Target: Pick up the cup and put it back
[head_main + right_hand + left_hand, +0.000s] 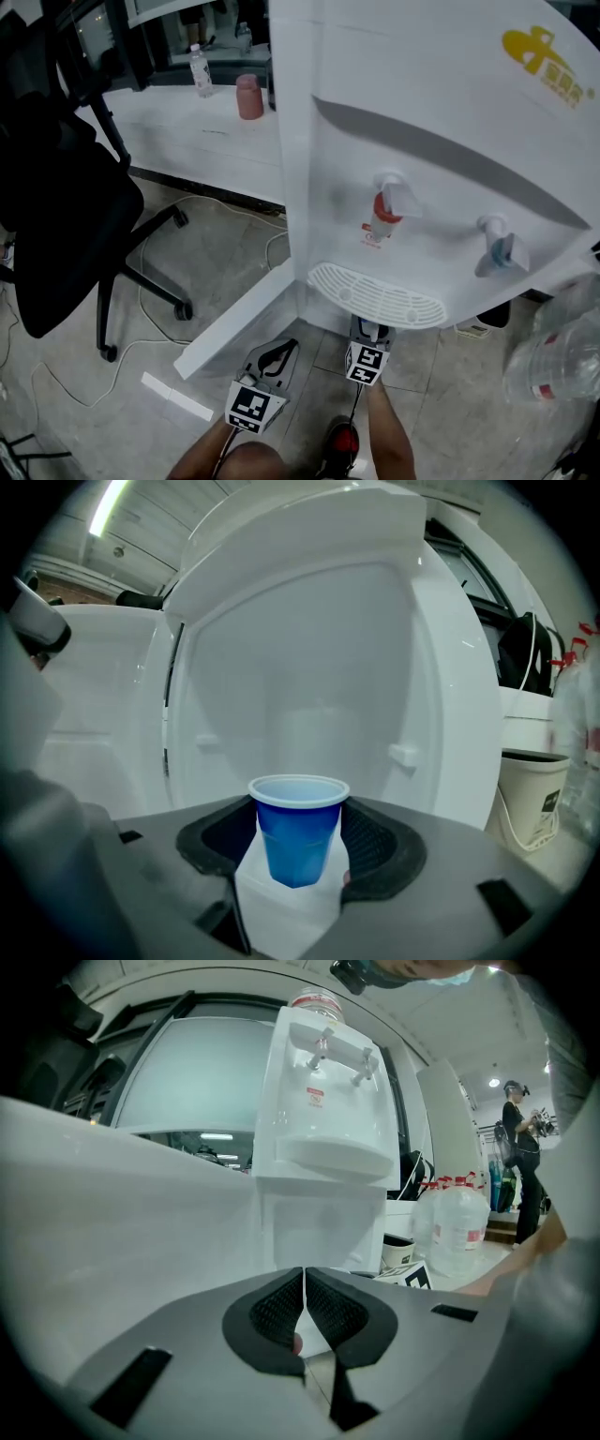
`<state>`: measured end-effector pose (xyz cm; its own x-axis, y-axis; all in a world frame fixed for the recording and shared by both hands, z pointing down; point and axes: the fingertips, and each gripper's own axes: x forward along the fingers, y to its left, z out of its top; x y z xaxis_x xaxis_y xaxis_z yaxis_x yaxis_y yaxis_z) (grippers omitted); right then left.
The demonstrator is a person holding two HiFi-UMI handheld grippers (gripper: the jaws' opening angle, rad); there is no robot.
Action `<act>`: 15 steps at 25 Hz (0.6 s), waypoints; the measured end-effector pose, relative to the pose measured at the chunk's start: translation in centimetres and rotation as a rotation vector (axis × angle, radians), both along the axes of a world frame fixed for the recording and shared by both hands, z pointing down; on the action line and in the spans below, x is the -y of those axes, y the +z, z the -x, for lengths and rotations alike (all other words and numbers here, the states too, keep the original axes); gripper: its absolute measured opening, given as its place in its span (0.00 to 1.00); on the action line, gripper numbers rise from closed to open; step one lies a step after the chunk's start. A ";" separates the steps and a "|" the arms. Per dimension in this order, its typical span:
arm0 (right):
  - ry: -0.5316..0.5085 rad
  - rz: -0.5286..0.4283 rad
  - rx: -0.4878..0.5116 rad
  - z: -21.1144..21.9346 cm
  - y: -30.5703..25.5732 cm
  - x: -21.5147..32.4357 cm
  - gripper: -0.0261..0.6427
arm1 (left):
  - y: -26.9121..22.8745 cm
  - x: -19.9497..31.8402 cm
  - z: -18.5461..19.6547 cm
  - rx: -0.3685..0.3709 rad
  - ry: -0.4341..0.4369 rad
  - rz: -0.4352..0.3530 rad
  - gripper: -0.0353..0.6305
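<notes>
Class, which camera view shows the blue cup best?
The right gripper view: the blue cup sits upright and whole between the pads of the right gripper. In the head view the dispenser's drip tray hides it; the left gripper view misses it.

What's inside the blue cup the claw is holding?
Only the pale upper inside wall of the blue cup shows. Its bottom is covered by its own near side, so whether any drink is in there cannot be seen.

Small blue cup [298, 846], pale rim and whitish inside, standing upright, being held by its sides between the pads of the right tongs [300, 819], hanging before an open white cabinet [319, 667].
</notes>
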<state>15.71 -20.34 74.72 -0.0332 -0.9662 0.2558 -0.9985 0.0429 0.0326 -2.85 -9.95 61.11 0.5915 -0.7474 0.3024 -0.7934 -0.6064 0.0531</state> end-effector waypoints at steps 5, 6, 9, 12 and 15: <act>0.018 0.007 -0.009 -0.4 1.5 0.6 0.47 | 0.4 0.1 0.3 0.006 -0.008 0.005 0.10; 0.018 0.011 -0.013 -0.4 1.8 0.6 0.47 | 0.4 0.2 0.3 0.009 -0.009 0.005 0.10; 0.013 0.025 -0.013 -0.2 2.5 0.5 0.47 | 0.4 0.2 0.3 0.013 -0.011 0.005 0.10; 0.009 0.036 -0.009 -0.2 2.9 0.4 0.47 | 0.3 0.2 0.1 0.013 -0.010 0.005 0.10; 0.011 0.035 -0.014 -0.3 3.1 0.4 0.47 | 0.4 0.1 -0.2 0.015 -0.004 0.004 0.10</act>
<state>16.03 -20.78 77.84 -0.0191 -0.9568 0.2902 -0.9984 0.0336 0.0450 -2.65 -10.04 61.53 0.5837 -0.7486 0.3143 -0.7967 -0.6028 0.0438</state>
